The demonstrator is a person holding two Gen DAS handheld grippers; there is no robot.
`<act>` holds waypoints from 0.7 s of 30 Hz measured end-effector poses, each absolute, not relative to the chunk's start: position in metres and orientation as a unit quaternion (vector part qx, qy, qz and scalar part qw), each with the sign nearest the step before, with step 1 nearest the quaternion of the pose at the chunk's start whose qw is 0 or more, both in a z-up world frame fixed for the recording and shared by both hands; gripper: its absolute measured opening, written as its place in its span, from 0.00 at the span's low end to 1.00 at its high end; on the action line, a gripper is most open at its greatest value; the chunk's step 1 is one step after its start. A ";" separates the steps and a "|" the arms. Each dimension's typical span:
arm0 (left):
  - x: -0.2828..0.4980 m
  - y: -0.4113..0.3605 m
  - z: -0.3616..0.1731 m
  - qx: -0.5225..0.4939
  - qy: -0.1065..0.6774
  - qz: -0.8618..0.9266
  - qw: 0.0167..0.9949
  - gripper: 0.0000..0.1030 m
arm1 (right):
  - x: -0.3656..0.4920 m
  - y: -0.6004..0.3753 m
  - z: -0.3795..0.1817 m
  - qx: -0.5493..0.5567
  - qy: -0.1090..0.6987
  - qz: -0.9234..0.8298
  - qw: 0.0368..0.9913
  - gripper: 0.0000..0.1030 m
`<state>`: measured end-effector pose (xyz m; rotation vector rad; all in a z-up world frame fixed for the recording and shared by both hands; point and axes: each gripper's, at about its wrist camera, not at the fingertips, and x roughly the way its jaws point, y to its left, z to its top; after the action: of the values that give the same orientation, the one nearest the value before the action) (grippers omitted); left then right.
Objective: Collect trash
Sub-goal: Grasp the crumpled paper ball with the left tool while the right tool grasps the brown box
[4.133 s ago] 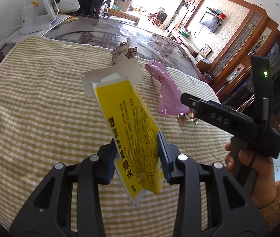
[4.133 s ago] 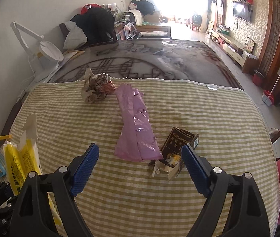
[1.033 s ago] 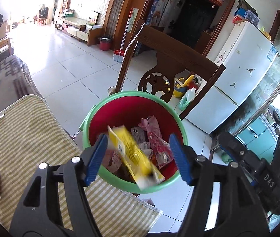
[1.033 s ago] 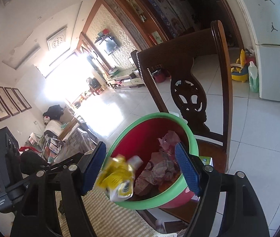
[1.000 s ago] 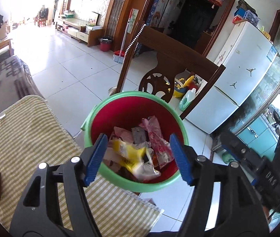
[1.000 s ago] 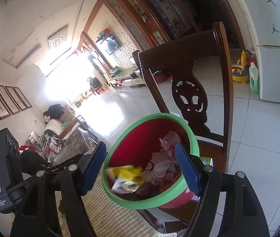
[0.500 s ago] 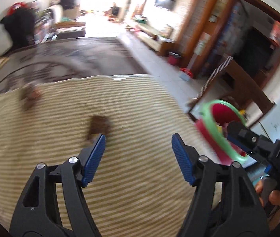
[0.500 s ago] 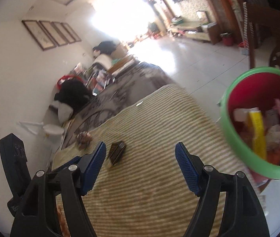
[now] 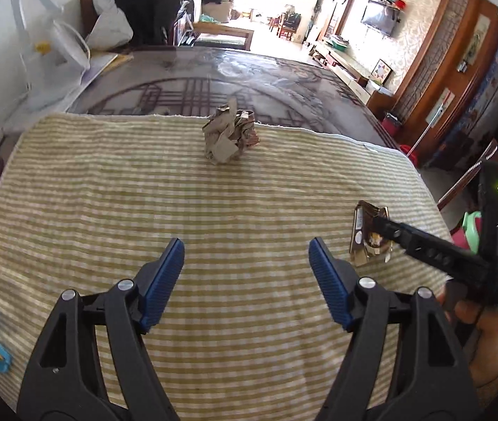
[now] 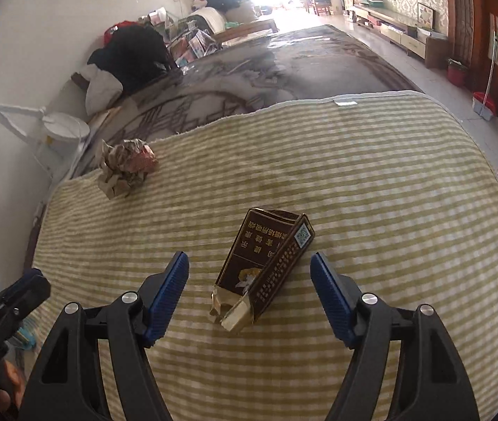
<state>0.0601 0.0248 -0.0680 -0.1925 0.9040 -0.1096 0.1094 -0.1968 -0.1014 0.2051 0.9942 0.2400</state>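
Right now the torn brown cigarette pack [image 10: 264,266] lies on the green-and-white striped cloth [image 10: 389,182], just ahead of the right gripper [image 10: 249,287] and between the lines of its two blue-padded fingers [image 10: 166,294], which stand wide apart and touch nothing. Gold Chinese characters run along the pack's broad face, too small to read with certainty, and a small blue-and-white QR code sits on a white square near its far corner; the near end is ripped open, with gold foil showing. From the left wrist view the same pack [image 9: 366,235] sits toward the right edge of the cloth [image 9: 108,182], partly hidden by the black body of the right gripper [image 9: 438,249], on which a small green light glows. Farther off, near the cloth's far edge, rests a crumpled ball of brown paper [image 9: 229,133] with some reddish print, seen also from the right wrist [image 10: 126,166]. Over bare cloth the left gripper [image 9: 245,277] hangs empty, fingers spread wide, well short of the paper ball.
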 end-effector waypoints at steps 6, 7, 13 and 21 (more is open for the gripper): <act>0.104 0.030 -0.076 -0.105 0.435 -0.031 0.894 0.75 | 0.118 -0.193 -0.120 0.081 0.489 0.113 0.861 0.65; 0.119 0.029 -0.079 -0.109 0.440 -0.026 0.891 0.75 | 0.119 -0.193 -0.120 0.075 0.490 0.116 0.861 0.52; 0.195 0.017 -0.095 -0.084 0.450 0.014 0.889 0.75 | 0.121 -0.201 -0.121 0.109 0.504 0.153 0.843 0.39; 0.232 0.014 -0.118 -0.040 0.462 0.042 0.885 0.54 | 0.118 -0.196 -0.121 0.108 0.503 0.164 0.842 0.39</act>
<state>0.2319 0.0144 -0.1183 -0.0835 0.9620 0.0878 0.1177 -0.1961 -0.1208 0.2273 1.0622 0.3465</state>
